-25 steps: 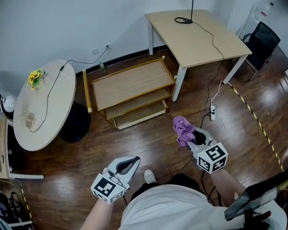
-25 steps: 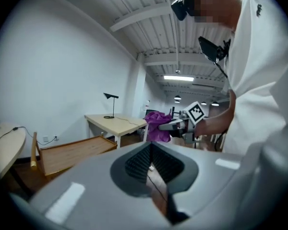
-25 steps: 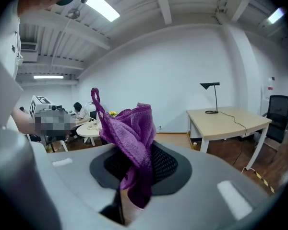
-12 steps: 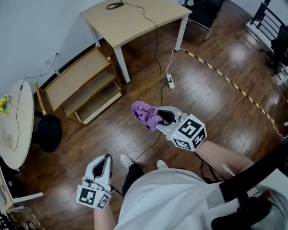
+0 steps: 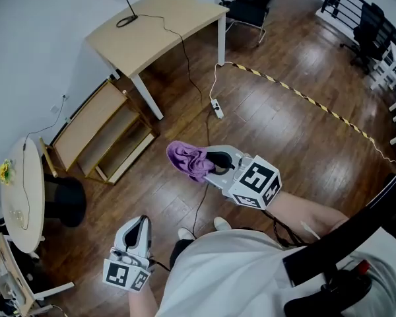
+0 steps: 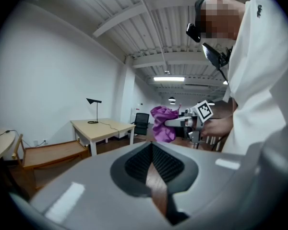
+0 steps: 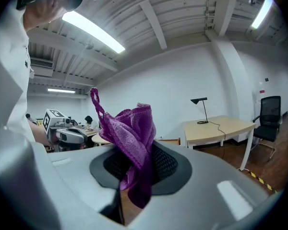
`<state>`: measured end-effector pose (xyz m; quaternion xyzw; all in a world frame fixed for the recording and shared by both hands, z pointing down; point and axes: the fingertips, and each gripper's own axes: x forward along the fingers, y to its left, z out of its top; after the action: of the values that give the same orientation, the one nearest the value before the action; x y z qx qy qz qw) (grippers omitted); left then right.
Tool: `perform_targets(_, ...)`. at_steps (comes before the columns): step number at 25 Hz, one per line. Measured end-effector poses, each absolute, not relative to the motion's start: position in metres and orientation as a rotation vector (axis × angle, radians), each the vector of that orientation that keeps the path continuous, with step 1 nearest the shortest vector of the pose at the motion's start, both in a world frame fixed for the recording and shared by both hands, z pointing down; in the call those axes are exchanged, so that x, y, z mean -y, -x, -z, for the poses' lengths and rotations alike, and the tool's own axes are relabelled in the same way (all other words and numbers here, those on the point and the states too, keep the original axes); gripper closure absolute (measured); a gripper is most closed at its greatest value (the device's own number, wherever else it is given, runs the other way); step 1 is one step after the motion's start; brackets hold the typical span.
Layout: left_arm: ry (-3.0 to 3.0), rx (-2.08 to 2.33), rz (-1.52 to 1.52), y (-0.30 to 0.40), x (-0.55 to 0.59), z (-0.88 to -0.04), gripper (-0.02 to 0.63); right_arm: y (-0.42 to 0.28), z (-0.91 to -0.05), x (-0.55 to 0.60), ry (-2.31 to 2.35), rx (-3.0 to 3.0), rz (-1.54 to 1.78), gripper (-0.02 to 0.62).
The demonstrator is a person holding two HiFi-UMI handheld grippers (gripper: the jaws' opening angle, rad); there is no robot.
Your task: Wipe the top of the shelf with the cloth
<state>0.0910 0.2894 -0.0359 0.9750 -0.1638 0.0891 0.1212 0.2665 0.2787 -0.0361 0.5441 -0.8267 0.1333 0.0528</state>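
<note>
The right hand-held gripper [image 5: 216, 165] is clamped on the bunched purple cloth [image 5: 187, 160], held over the floor. The left hand-held gripper [image 5: 138, 224] has its jaws together and empty. The wooden shelf [image 5: 86, 124] stands well apart, beside the surface [image 5: 158, 25].

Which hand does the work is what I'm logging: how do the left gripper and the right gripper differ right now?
The right gripper is shut on the purple cloth; the left gripper is shut on nothing. The right gripper is held out forward over the floor; the left gripper hangs low, close by the person. Each carries a marker cube, and both are away from the shelf.
</note>
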Motion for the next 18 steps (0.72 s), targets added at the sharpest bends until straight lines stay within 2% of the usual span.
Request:
perform_targets(8, -2.879, 0.347, -0.259, -0.089, -0.294, 0.032, 0.588, -0.257, 0.052, -0.293, -1.737, 2.460, -0.329, 0.494)
perform_targets(18, -2.881, 0.314, -0.255, -0.038, -0.276, 0.032, 0.588, -0.201, 0.059, -0.281, -1.761, 2.444, -0.359, 0.494)
